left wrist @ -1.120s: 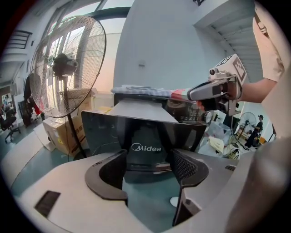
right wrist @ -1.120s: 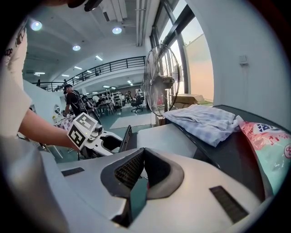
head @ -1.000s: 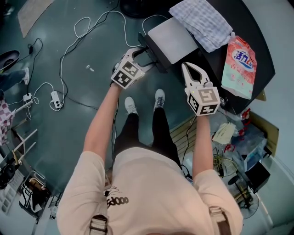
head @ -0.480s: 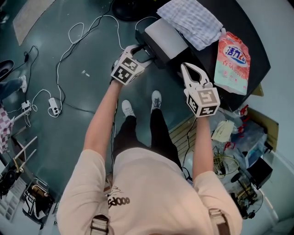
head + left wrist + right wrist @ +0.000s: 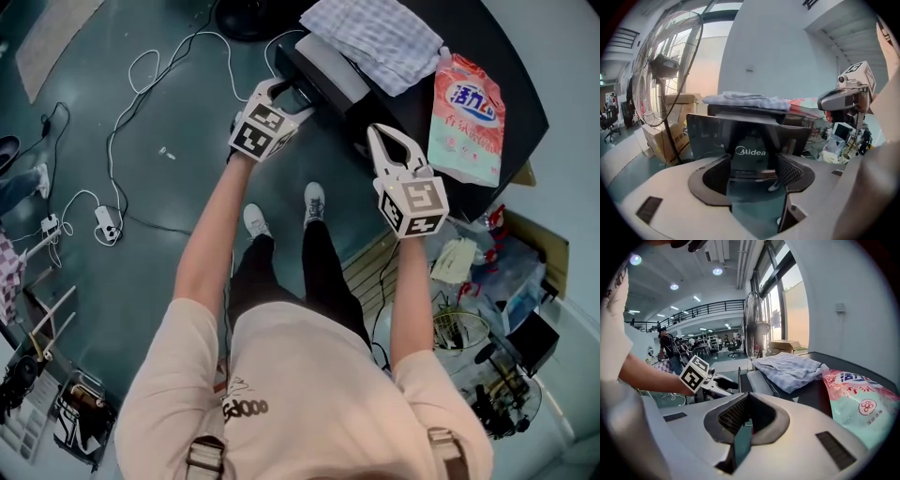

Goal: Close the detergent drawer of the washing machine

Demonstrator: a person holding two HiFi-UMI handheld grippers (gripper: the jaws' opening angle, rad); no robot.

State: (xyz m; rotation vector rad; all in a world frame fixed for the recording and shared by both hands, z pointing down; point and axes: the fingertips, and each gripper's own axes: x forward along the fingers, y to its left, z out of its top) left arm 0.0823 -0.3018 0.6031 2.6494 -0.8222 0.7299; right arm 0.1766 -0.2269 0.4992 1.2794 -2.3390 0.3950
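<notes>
Left gripper (image 5: 278,92), jaws apart, apparently touches the part-open drawer (image 5: 328,64) at 12 o'clock; push squarely into the washer (image 5: 516,75), right gripper (image 5: 382,141), jaws together, idle at 1 o'clock.

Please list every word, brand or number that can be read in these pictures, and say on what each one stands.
"Midea": on the dark drawer front, left gripper view.
Blue print on the detergent bag: too blurred to read.
Dark print on the shirt: too blurred to read.
</notes>
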